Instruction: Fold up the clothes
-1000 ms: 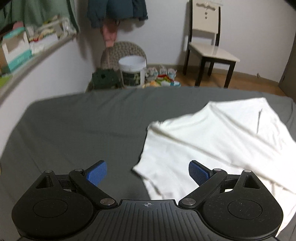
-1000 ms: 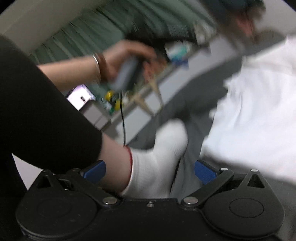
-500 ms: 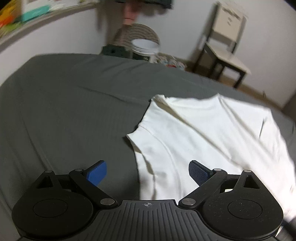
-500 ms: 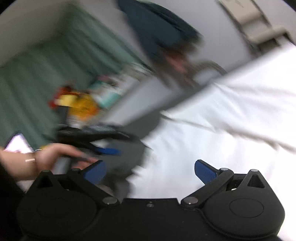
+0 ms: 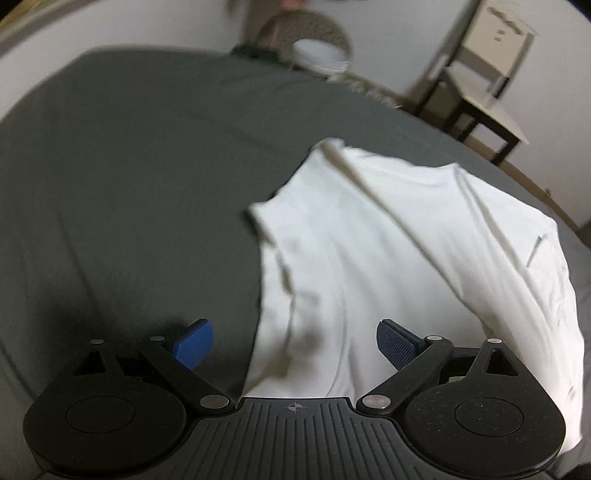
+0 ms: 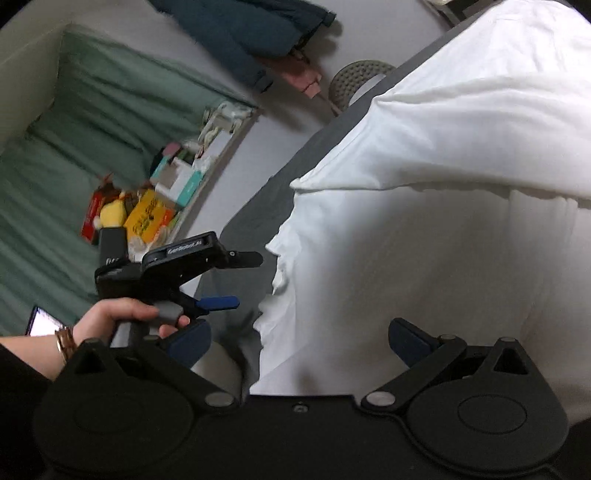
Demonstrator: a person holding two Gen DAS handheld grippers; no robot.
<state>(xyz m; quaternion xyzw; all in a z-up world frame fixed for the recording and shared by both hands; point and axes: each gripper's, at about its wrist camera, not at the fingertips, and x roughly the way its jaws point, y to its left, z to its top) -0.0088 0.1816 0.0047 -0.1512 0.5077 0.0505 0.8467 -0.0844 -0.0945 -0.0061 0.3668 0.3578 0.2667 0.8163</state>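
Note:
A white shirt (image 5: 388,251) lies spread with creases on the grey bed sheet (image 5: 129,184), filling the right half of the left wrist view. My left gripper (image 5: 295,343) is open just above it, with the shirt's left edge running down between the blue pads. In the right wrist view the same shirt (image 6: 443,221) has a fold lying across its top. My right gripper (image 6: 299,341) hovers open over the shirt's near left edge. A hand (image 6: 125,317) holds the left gripper (image 6: 236,280) to the left, open, over the sheet beside the shirt.
A dark-legged chair (image 5: 480,85) and a white bucket (image 5: 321,55) stand past the bed's far edge. A ledge with boxes (image 6: 147,214), a green curtain (image 6: 92,147) and a hanging dark jacket (image 6: 251,33) are on the left. A lit phone (image 6: 40,321) lies near the wrist.
The left gripper has moved forward and lower over the shirt's left edge. The right view swung away from the person's leg and sock to above the shirt. Both stayed open.

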